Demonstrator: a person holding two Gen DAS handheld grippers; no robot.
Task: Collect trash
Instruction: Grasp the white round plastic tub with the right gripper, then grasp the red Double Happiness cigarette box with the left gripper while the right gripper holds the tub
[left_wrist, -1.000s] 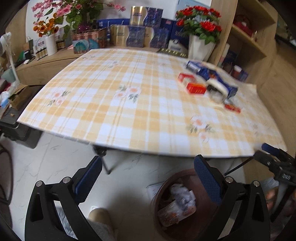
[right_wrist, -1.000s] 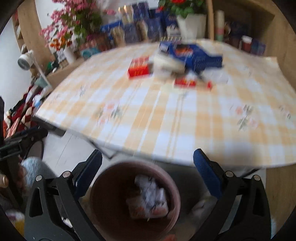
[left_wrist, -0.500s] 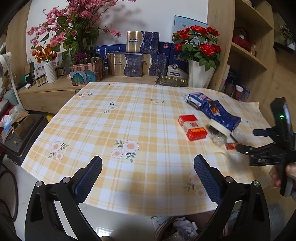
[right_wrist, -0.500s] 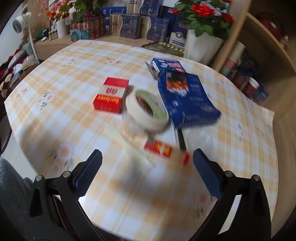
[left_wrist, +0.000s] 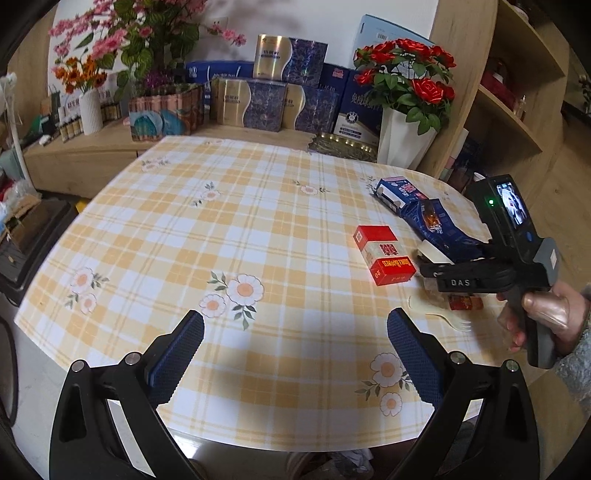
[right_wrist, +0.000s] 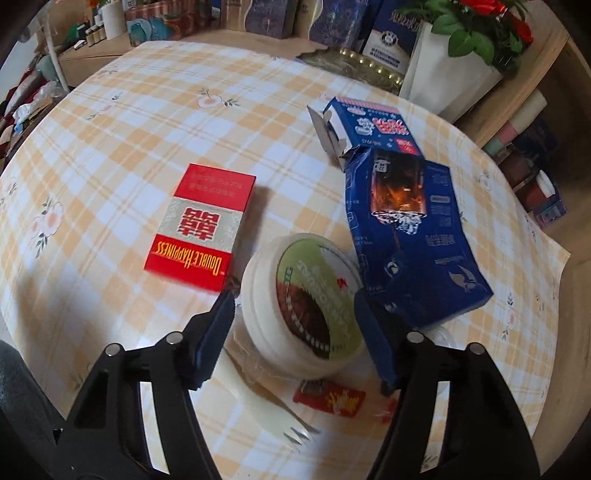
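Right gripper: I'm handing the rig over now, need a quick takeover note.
Right gripper: open, fingers either side of the white yogurt cup, not clamped.
Left gripper: open, empty, over the near table edge.
On the table: red cigarette pack, two blue cartons, red wrapper, plastic fork.
Done: nothing held.
Left: grip the cup, bin it, then clear the rest.

Home: checked tablecloth, flower vases, wooden shelves.
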